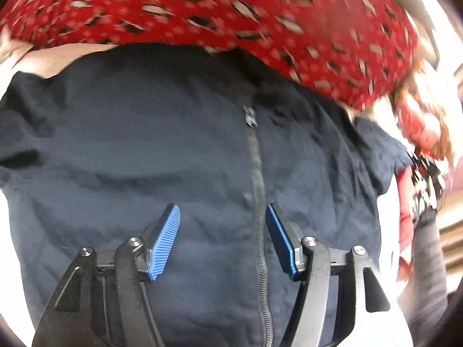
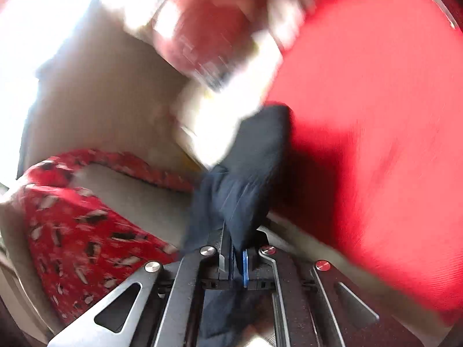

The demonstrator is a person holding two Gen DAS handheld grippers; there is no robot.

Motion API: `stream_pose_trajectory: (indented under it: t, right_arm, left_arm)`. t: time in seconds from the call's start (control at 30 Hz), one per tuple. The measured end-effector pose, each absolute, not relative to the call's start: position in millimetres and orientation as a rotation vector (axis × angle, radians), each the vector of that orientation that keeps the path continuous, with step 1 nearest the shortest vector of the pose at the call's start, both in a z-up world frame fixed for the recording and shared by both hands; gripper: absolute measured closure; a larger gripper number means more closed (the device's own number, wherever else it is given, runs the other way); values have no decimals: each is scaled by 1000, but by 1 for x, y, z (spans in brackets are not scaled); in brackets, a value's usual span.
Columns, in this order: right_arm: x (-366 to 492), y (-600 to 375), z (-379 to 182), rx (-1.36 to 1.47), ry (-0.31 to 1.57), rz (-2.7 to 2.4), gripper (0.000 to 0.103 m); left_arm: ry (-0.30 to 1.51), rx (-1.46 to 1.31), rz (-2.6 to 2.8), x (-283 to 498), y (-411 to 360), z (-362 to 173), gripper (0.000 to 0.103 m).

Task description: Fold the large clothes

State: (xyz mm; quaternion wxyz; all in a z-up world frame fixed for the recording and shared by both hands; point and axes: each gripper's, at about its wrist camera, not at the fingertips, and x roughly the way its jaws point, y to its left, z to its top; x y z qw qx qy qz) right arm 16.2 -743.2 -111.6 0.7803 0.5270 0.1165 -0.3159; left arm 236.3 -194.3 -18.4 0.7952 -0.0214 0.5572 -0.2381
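A dark navy zip-up garment (image 1: 144, 150) lies spread out, filling the left wrist view, its zipper (image 1: 257, 179) running down the middle. My left gripper (image 1: 222, 217) hovers over it, open, its blue pads (image 1: 165, 240) apart with only flat cloth showing between them. In the right wrist view my right gripper (image 2: 231, 240) is shut on a bunched fold of the same navy garment (image 2: 249, 173), which rises from between the pressed jaws.
A red patterned cloth (image 1: 231, 14) lies beyond the navy garment and shows again as the red patterned cloth (image 2: 72, 231) at lower left. A plain red fabric (image 2: 376, 115) fills the right side. A pale beige surface (image 2: 101, 101) lies under them. The background is blurred.
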Motion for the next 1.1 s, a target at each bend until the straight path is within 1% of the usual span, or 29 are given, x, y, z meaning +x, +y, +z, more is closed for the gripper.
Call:
stream_pose_trajectory:
  t: [0.1,0.23,0.3,0.43,0.67,0.9,0.93,1.0,1.03,1.07,1.1]
  right_arm:
    - [18,-722,-61,1013,256,-683,101]
    - [46,-676,-2,890,291,-545,101]
    - [56,-651,10,863,311,-464,101]
    - [108,-559,34,810,403,-249,101]
    - [195,-399,17,697,607,17,101]
    - [241,-271,-34,595,784,173,101]
    - [246,-254,-42,584,807,186,100]
    - [247,-230,-60,577,858,197,94]
    - [249,-220,-73,580,907,198,90]
    - [250,-212,-85,592,958,210,82]
    - [247,-207,-95,608,1006,223,78]
  left_arm:
    - [1190,-98,-454,248,-175,-19,42]
    - [1255,-145,-406,259,-156,-34,42]
    - [1273,-178,-417,261,-148,-37,43]
    - [1293,-220,-439,262,-133,-29,42]
    - [1283,-264,-457,270,-95,-5,42]
    - [1259,-320,-447,277,-55,6,42]
    - [1259,-328,-445,278,-53,6,42]
    - [1265,-339,-438,279,-47,3,42]
    - [1270,-339,-438,279,-46,2,42]
    - [1276,-334,-441,278,-47,0,42]
    - [1281,-329,-444,277,-47,-1,42]
